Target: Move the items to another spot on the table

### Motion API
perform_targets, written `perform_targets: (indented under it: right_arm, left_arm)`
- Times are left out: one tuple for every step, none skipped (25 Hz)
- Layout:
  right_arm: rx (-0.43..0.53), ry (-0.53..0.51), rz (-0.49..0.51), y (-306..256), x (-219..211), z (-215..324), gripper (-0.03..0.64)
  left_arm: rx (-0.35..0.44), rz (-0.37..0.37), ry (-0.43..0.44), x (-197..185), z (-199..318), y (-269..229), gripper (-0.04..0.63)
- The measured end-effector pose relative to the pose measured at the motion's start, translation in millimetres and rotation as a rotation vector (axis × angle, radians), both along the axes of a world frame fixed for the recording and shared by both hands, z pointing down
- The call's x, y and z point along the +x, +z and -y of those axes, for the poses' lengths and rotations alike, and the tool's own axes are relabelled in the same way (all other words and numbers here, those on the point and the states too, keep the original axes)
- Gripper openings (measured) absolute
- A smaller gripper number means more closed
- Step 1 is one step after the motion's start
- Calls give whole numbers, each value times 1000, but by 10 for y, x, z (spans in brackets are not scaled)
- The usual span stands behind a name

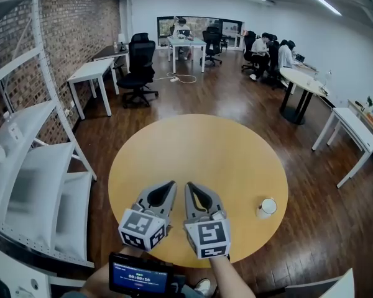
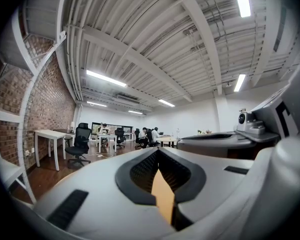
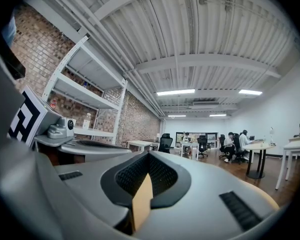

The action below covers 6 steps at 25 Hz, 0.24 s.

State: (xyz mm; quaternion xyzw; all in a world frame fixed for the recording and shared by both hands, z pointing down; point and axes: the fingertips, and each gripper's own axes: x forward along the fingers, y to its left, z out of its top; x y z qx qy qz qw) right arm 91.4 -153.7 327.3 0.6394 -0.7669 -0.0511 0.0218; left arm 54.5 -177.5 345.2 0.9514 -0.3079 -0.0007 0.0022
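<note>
A round yellow table (image 1: 205, 144) fills the middle of the head view. A small white cup (image 1: 267, 207) stands on it near the right front edge. Both grippers hover side by side over the table's front edge, pointing level and away from me. My left gripper (image 1: 172, 184) has its jaws together with nothing between them, as its own view confirms (image 2: 157, 151). My right gripper (image 1: 189, 185) sits just to its right, also shut and empty (image 3: 149, 155). The cup lies well to the right of both grippers and appears in neither gripper view.
White metal shelving (image 1: 31, 185) stands close on the left. A hand-held screen device (image 1: 140, 277) sits at the bottom edge. Beyond the table are a black office chair (image 1: 140, 73), white desks (image 1: 92, 72), another round table (image 1: 304, 82) and seated people at the back.
</note>
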Motion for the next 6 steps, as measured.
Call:
perform_targets:
  right_arm:
    - [0,1,0,-2,7,-3,2]
    - [0,2,-1,-5,13,-7,2]
    - [0,2,-1,-9,19,-12,2]
    - [-1,3,-1,-13,26,-18,2]
    - [-1,3,-1,-15,33,-26,2]
    - [-2,3,-1,-18,39,-33,2]
  left_arm:
    - [1,-1,2,9,-3,-5,3]
    - [1,-1,3,17,-8,-10,3]
    - [1,-1,4,26,-15,-15,3]
    - [1,0,5,36,-23,-20,3]
    - [0,0,6,47,-32,-24,3]
    - [0,1,8,57,-42,-28,3]
